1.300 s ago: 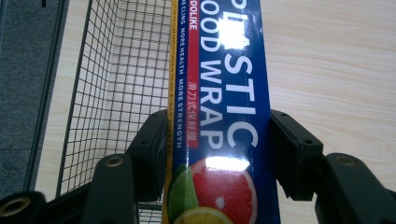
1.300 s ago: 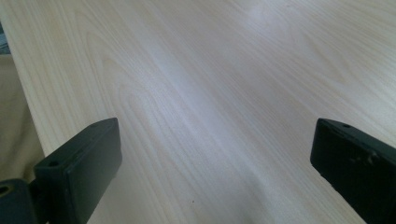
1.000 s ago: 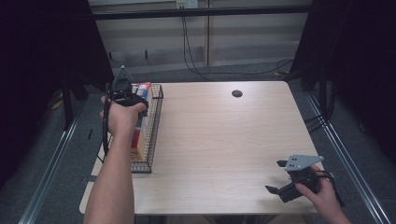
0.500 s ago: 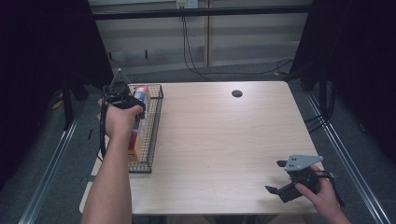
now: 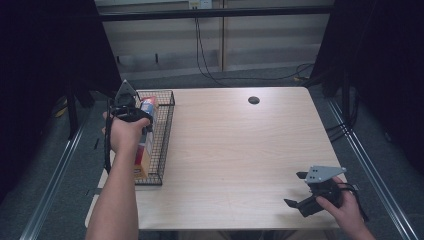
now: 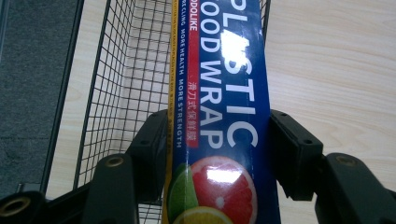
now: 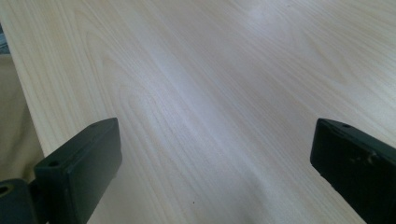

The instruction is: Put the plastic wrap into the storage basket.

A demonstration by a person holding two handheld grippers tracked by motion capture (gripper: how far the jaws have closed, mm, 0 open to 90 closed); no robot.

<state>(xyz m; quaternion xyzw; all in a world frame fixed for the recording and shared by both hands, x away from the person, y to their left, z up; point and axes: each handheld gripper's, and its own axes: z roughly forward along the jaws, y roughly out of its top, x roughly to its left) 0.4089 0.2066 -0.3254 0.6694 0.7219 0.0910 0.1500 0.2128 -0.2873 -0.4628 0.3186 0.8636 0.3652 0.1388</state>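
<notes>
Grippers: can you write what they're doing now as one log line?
left gripper: shut on blue plastic food wrap box above black wire basket | right gripper: open over light wooden table

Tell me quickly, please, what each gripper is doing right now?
Left gripper: shut on the plastic wrap box, above the wire basket.
Right gripper: open, holding nothing, over the table.

**Pale wooden table, wire basket at its left edge**

A light wood-grain table (image 5: 240,150) stands on grey flooring, a small dark round hole (image 5: 253,100) near its far edge. A black wire basket (image 5: 165,130) sits along the table's left side, with a blue box printed "PLASTIC FOOD WRAP" (image 6: 224,107) over it. Black cables (image 5: 210,55) hang down the pale wall panels behind.
</notes>
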